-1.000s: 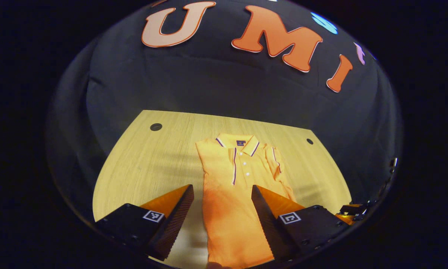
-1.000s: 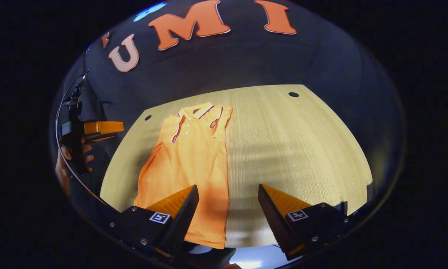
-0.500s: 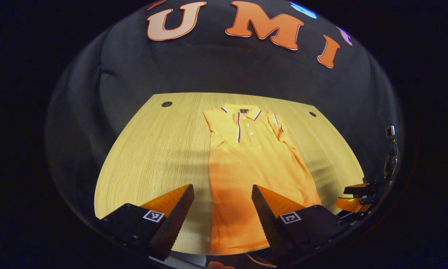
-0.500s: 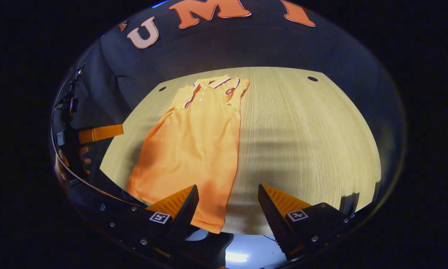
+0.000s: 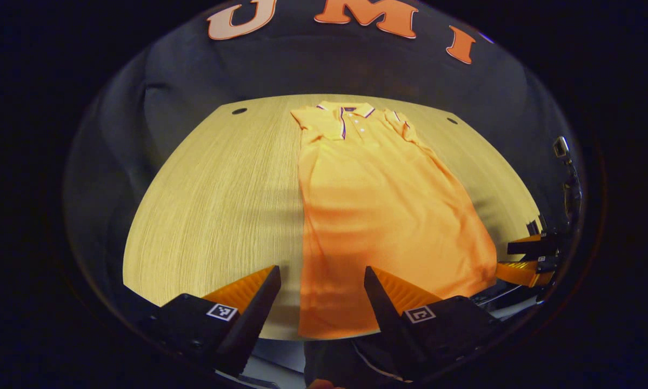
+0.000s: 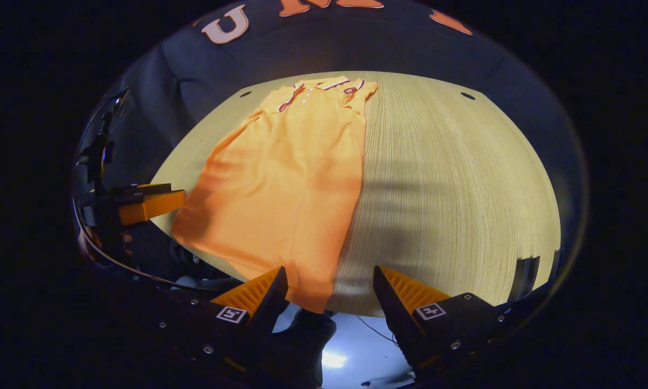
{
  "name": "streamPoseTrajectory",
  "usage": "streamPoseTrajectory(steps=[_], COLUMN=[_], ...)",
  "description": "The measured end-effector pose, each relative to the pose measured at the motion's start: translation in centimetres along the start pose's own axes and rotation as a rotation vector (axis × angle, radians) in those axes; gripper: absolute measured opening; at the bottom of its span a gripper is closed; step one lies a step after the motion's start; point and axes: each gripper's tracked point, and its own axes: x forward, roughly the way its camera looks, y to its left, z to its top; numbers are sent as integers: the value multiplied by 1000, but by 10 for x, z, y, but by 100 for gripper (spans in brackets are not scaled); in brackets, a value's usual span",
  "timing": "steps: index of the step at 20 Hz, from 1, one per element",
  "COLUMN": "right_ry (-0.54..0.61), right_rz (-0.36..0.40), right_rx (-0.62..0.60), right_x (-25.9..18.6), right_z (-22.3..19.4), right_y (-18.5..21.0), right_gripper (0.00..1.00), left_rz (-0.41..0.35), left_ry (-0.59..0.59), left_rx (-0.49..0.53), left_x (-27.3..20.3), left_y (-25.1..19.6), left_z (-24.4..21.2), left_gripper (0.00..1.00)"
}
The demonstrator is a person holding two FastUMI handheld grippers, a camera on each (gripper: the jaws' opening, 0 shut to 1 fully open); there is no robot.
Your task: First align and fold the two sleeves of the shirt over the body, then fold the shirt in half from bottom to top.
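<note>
Tabletop (image 5: 210,205): pale wood, and it carries the whole garment; its near edge runs just under your two grippers.
Shirt (image 5: 378,205): an orange polo lying flat, front up, collar at the far side and hem at the near edge. Both sleeves look already folded in over the body, so I judge the bottom-to-top fold is what remains.
Handling: expect it to be light, soft and limp. It will sag and drag rather than hold a shape, so lift both hem corners together and carry them evenly toward the collar.
Where to hold: take the hem at its two near corners, pinching both layers of cloth right at the edge.
Left gripper (image 5: 321,275): your fingers stand wide apart and hold nothing, above the hem's left part.
Right gripper (image 6: 329,278): fingers also spread wide, empty, over the hem's right corner.
</note>
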Motion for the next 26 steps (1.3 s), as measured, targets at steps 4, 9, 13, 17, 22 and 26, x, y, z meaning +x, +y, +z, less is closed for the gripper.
streamPoseTrajectory(steps=[4, 9, 13, 17, 22, 26], right_ry=[9, -26, -39, -3, -6, 10], right_rz=[1, -28, -19, 34, 117, 149], right_rx=[-17, -46, -66, 4, 133, 189], right_x=[8, 18, 27, 29, 42, 23], right_z=[-10, -4, 4, 3, 16, 14], right_y=[8, 12, 22, 29, 27, 28], right_gripper=[97, 89, 63, 18, 13, 1], left_rz=[39, 55, 38, -11, -62, -18], left_ry=[7, 13, 13, 44, 78, 79], left_rx=[18, -2, -44, 18, -24, -30], left_x=[8, 8, 19, 18, 21, 26], left_y=[14, 21, 16, -6, -12, -4], left_z=[-18, -34, -32, -28, -22, -16], left_gripper=[96, 96, 89, 25, 11, 10])
